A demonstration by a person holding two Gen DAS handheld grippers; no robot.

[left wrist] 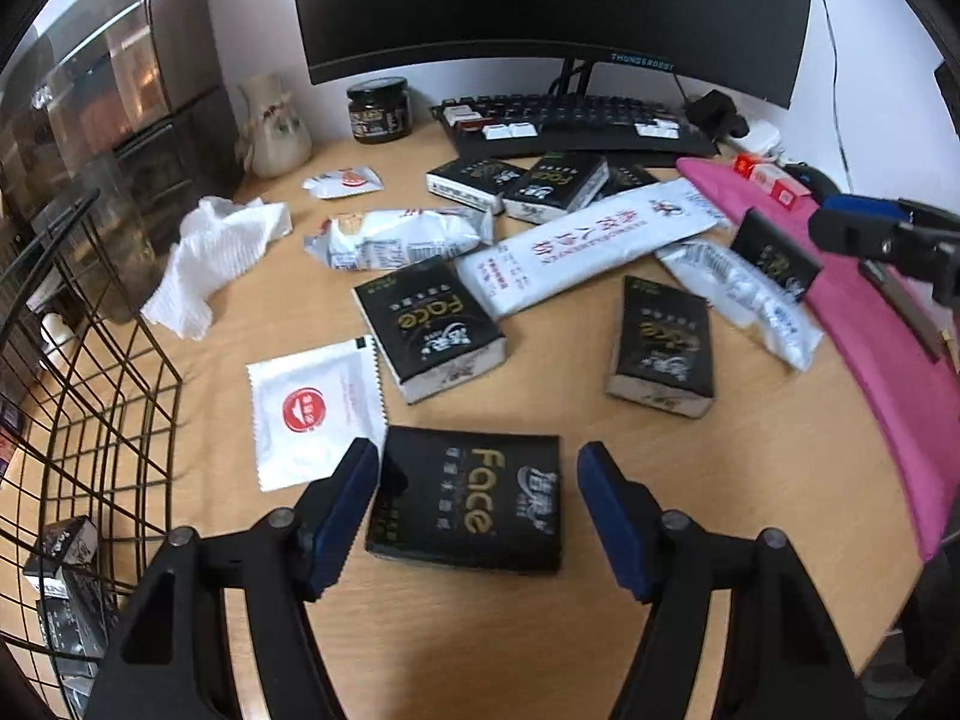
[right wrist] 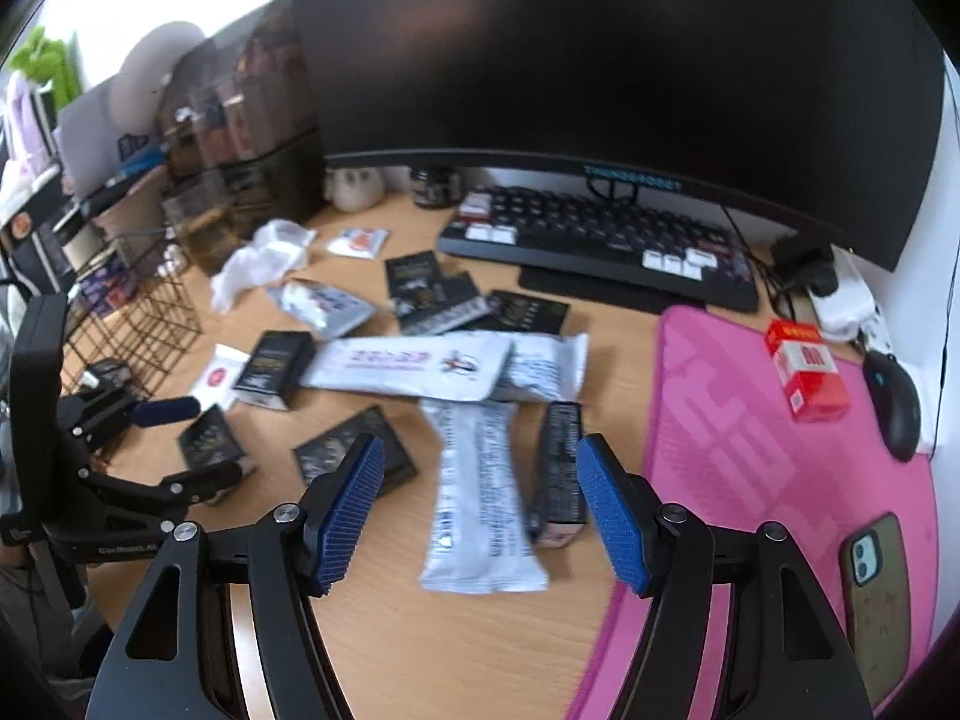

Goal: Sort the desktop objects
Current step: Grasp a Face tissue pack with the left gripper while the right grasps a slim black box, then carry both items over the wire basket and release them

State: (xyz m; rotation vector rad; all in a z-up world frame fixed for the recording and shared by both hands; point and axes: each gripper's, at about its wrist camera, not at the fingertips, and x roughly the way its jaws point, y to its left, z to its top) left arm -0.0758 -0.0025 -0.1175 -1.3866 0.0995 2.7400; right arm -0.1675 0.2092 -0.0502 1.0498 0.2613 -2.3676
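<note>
My left gripper hangs with its blue pads spread apart over a black "Face" tissue pack — the pack lies flat on the desk between the fingers, neither pad pressing on it. To its left sits the wire basket (a few dark packs already lie inside), and just ahead a white sachet. My right gripper is open too, empty — a long white packet lies on the desk between its fingers, the pink mat to its right.
</note>
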